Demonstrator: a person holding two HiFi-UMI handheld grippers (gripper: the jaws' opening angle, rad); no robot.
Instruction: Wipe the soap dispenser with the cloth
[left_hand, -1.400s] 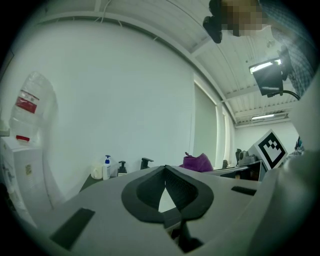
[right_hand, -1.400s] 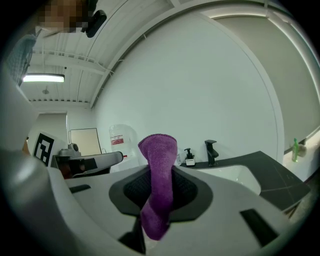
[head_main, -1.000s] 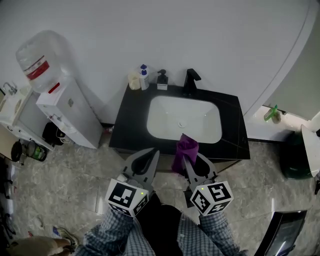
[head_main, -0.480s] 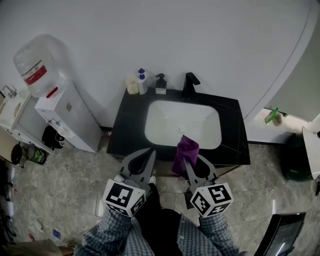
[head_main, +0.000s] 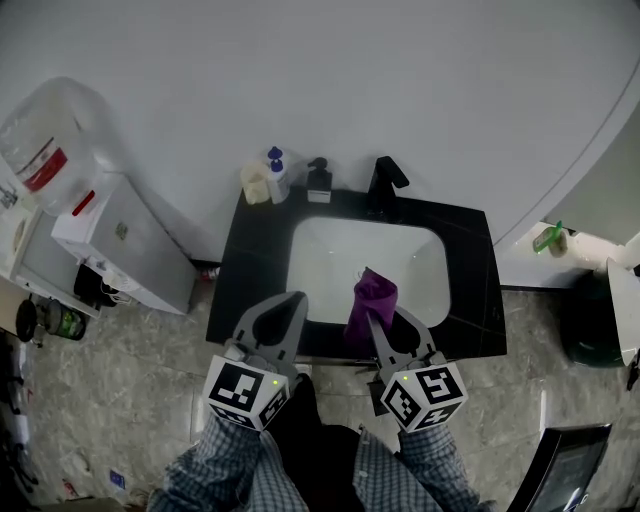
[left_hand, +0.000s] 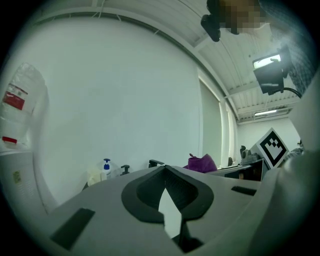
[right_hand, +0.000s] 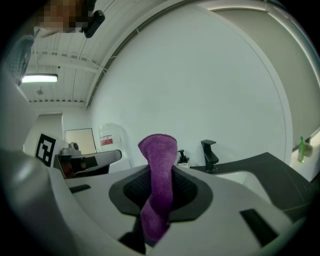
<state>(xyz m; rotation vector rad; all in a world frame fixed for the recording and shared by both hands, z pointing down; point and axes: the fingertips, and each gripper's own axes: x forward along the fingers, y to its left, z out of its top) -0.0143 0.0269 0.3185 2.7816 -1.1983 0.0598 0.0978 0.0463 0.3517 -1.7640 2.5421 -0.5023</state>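
Observation:
The black pump soap dispenser (head_main: 320, 181) stands at the back of the black counter (head_main: 258, 270), left of the black faucet (head_main: 385, 180). It shows small and far off in the left gripper view (left_hand: 125, 170) and the right gripper view (right_hand: 182, 158). My right gripper (head_main: 372, 318) is shut on a purple cloth (head_main: 371, 302), which stands up between its jaws (right_hand: 159, 165) over the front of the white basin (head_main: 368, 268). My left gripper (head_main: 292, 303) hovers over the counter's front edge, shut with nothing in it (left_hand: 165, 169). Both are well short of the dispenser.
A blue-capped bottle (head_main: 276, 173) and a pale container (head_main: 254, 183) stand left of the dispenser. A white water cooler (head_main: 120, 245) with its jug (head_main: 40, 145) is at the left. A green object (head_main: 546, 238) lies on a ledge at the right. The floor is tiled.
The sink counter has drawn nearer and slid under the grippers: both now reach over its front edge, the cloth over the basin. Both grippers keep their states.

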